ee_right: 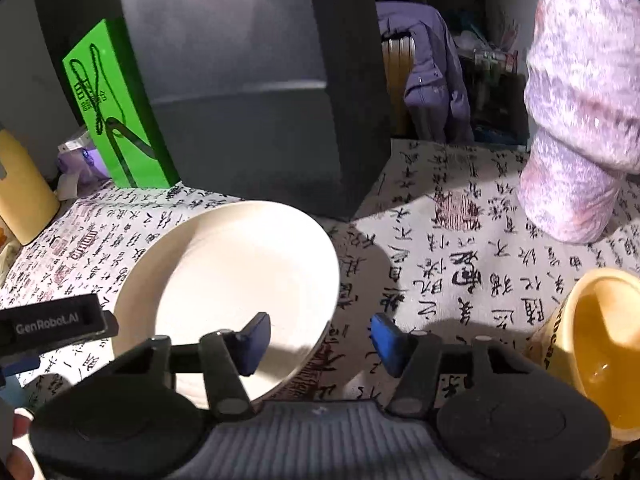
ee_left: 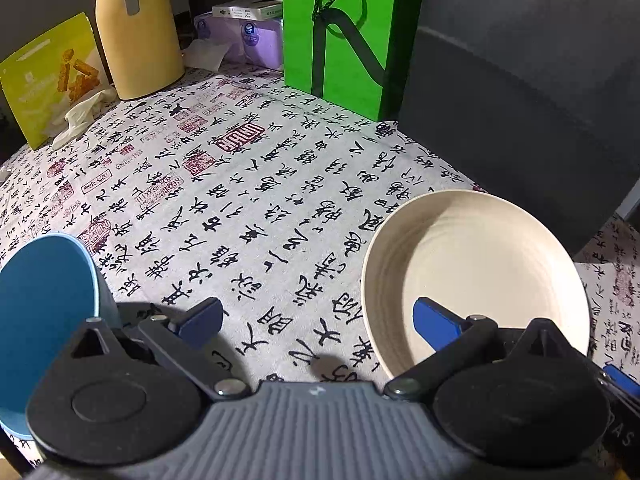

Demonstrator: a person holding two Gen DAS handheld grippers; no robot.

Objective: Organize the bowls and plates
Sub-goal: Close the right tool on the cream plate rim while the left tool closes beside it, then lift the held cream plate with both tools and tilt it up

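The cream plate (ee_left: 476,276) sits on the table (ee_left: 240,184), whose cloth is printed with black calligraphy and red seals, and it shows in both views. In the left wrist view it lies at the near right, and the left tool (ee_left: 320,316) hangs with its fingers wide apart: the right finger is over the plate's inside near its near rim, the left finger over bare cloth, nothing pressed between them. Whether that finger touches the plate I cannot tell.

Only this view shows the blue bowl (ee_left: 44,300) at the near left edge, tilted with its opening toward the camera, beside the tool's body. Far back stand a yellow jug (ee_left: 136,40), a yellow snack pouch (ee_left: 52,80), a purple tissue pack (ee_left: 248,36) and a green paper bag (ee_left: 344,36).

The right wrist view shows the same plate (ee_right: 240,280) at near left, with the right tool (ee_right: 320,338) straddling its right rim: one finger over the plate, the other outside over the cloth. The fingers stand apart and do not clamp the rim. Only here appear a yellow bowl (ee_right: 600,344) at the near right, a fuzzy lilac sleeve (ee_right: 580,100) at far right, and the dark box (ee_right: 256,88) from its front.
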